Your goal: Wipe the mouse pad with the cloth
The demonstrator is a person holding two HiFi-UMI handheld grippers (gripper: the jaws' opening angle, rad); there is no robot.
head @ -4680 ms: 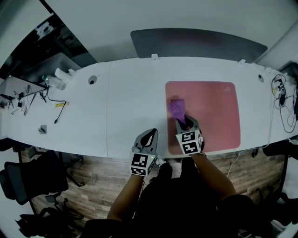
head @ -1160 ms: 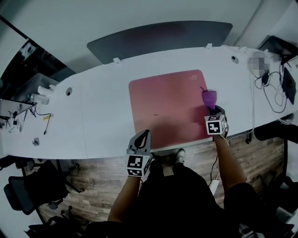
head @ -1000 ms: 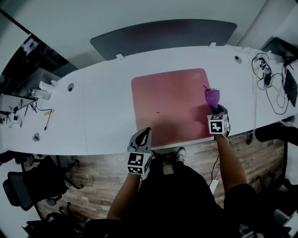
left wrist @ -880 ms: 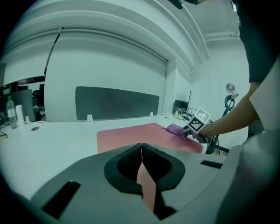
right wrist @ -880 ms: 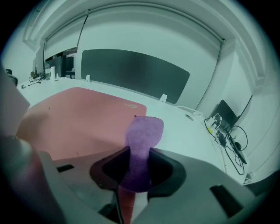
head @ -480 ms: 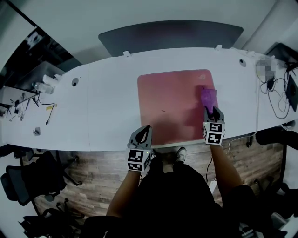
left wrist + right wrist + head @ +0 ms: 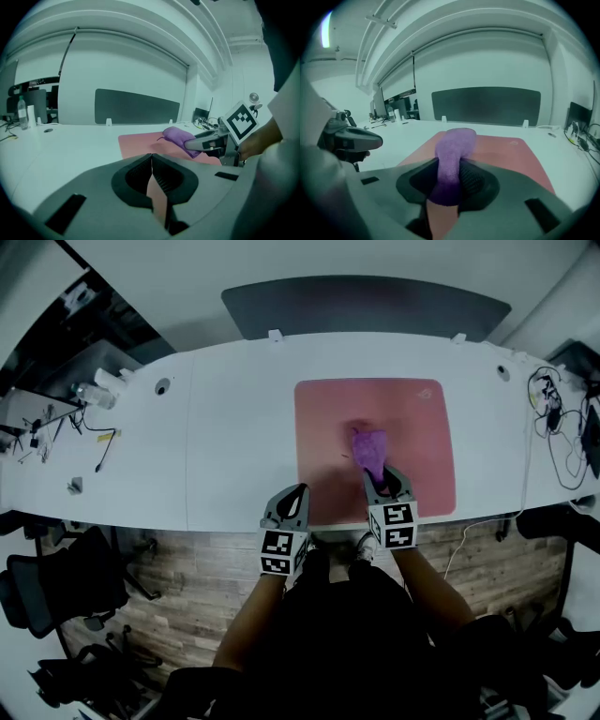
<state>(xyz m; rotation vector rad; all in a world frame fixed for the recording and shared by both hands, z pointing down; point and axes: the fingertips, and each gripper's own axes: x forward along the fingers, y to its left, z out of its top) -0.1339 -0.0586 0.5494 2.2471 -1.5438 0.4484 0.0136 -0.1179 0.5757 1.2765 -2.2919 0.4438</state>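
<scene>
A pink mouse pad (image 7: 412, 418) lies on the white desk (image 7: 234, 427), just right of centre. My right gripper (image 7: 379, 476) is shut on a purple cloth (image 7: 368, 449), whose free end rests on the pad's middle. In the right gripper view the cloth (image 7: 452, 164) bulges out between the jaws over the pad (image 7: 506, 150). My left gripper (image 7: 293, 500) hangs shut and empty at the desk's near edge, left of the pad's corner. Its own view shows the jaws (image 7: 152, 164) pressed together, with the cloth (image 7: 179, 137) and pad (image 7: 140, 143) ahead to the right.
A dark partition panel (image 7: 366, 304) runs behind the desk. Bottles and small items (image 7: 98, 395) sit at the far left, with loose cables (image 7: 562, 437) at the right end. Office chairs (image 7: 56, 587) stand on the wooden floor below the desk's left part.
My right gripper has dragged the cloth from the pad's right edge leftward to about its middle. The left gripper has stayed at the near edge.
</scene>
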